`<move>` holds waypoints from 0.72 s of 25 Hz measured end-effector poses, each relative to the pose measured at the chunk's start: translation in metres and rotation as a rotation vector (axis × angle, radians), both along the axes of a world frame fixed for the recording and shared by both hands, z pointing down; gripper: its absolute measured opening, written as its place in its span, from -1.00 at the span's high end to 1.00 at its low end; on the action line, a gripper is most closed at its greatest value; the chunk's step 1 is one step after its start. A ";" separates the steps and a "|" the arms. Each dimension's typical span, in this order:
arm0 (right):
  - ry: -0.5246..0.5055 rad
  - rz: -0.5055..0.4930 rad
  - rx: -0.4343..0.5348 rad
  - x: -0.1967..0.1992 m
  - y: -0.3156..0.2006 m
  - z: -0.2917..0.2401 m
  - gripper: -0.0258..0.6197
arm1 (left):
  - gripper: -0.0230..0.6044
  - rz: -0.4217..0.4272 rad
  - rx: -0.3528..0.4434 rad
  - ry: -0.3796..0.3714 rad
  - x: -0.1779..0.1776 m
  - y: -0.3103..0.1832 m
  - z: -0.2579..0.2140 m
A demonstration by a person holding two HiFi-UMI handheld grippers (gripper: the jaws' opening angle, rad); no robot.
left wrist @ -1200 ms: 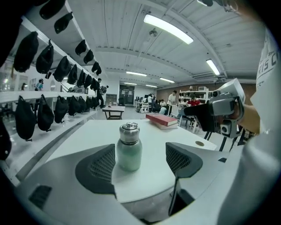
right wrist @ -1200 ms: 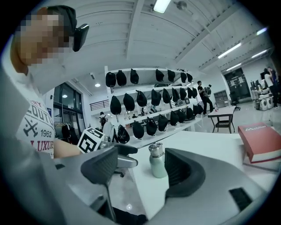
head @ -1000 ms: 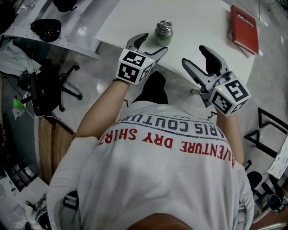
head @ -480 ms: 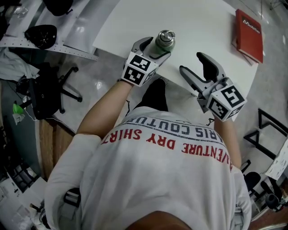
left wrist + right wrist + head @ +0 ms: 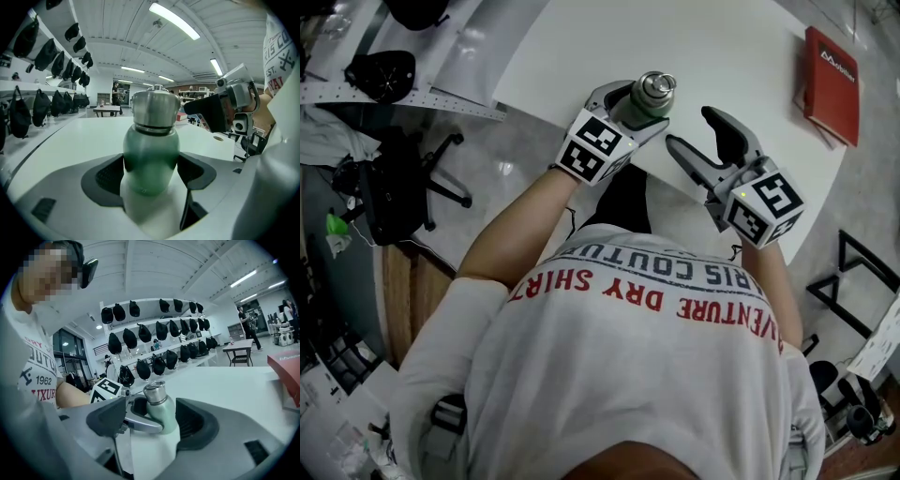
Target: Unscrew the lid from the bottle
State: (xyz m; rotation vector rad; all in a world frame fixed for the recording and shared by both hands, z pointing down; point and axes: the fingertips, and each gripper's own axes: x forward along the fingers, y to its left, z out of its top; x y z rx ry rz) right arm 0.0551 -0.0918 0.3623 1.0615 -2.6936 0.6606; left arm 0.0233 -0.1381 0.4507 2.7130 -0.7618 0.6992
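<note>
A green bottle [image 5: 645, 105] with a steel screw lid [image 5: 656, 86] stands upright near the front edge of the white table [image 5: 722, 47]. My left gripper [image 5: 630, 108] is shut on its green body [image 5: 151, 154], one pad against each side, and the lid [image 5: 154, 110] stands free above the jaws. My right gripper [image 5: 692, 128] is open just right of the bottle, with nothing between its fingers. In the right gripper view the bottle [image 5: 163, 416] shows a little beyond the open jaws, with the left gripper's finger [image 5: 140, 422] curved round it.
A red book [image 5: 831, 73] lies at the table's far right. The table's front edge runs under both grippers, close to the person's body. An office chair [image 5: 403, 187] stands on the floor at the left. Racks of black bags [image 5: 154, 343] line the far wall.
My left gripper, open beside the bottle a second ago, has shut on it and brought it nearer and rightward. The right gripper has drifted left toward the bottle.
</note>
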 end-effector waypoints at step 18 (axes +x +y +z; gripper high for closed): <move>0.059 -0.062 0.054 -0.039 -0.049 0.007 -0.05 | -0.22 0.043 -0.013 -0.012 -0.002 0.002 0.000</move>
